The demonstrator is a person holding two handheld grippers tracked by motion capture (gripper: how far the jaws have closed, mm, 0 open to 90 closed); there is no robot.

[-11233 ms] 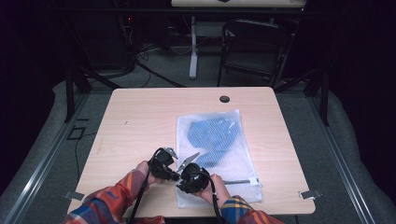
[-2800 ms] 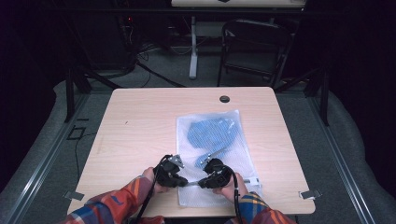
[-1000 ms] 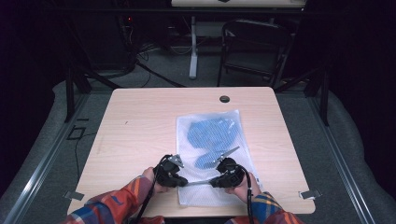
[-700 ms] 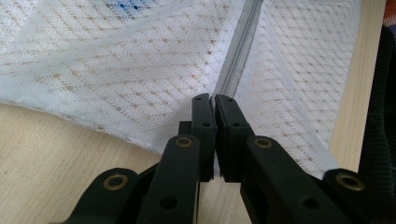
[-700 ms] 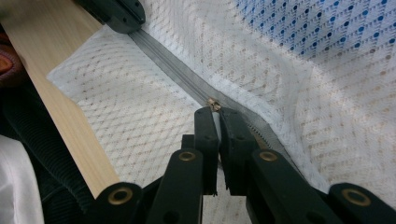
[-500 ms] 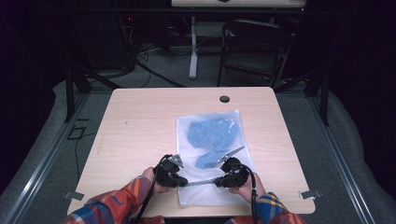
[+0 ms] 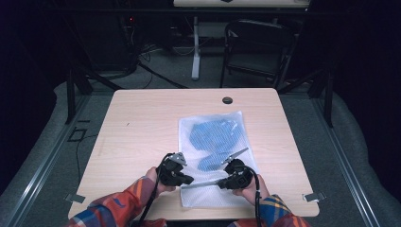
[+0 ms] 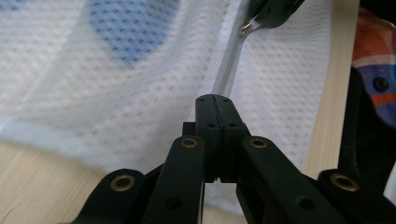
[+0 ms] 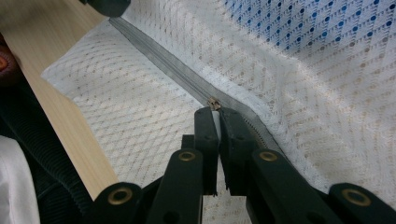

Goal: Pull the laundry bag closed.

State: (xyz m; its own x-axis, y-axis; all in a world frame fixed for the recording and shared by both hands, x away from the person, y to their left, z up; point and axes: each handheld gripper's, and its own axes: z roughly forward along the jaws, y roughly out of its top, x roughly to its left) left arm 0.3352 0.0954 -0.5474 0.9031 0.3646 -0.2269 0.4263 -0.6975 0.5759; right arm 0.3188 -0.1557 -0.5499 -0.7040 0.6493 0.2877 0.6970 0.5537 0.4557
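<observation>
With your left gripper [image 8: 215, 100] pinching the mesh bag [image 7: 215, 161] at the table's [image 7: 142, 127] near edge and your right gripper [image 9: 214, 112] clamped on the zipper pull [image 9: 214, 103], a skewed tug could snag the zipper [image 9: 173, 70] or slip off.

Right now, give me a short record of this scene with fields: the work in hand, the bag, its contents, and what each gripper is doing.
work: drawing the zipper along a white mesh bag
bag: lies flat on the wooden table, near the person's edge
contents: blue fabric seen through the mesh
left gripper: jaws shut, pinching the bag at the zipper's end
right gripper: jaws shut on the zipper pull
</observation>
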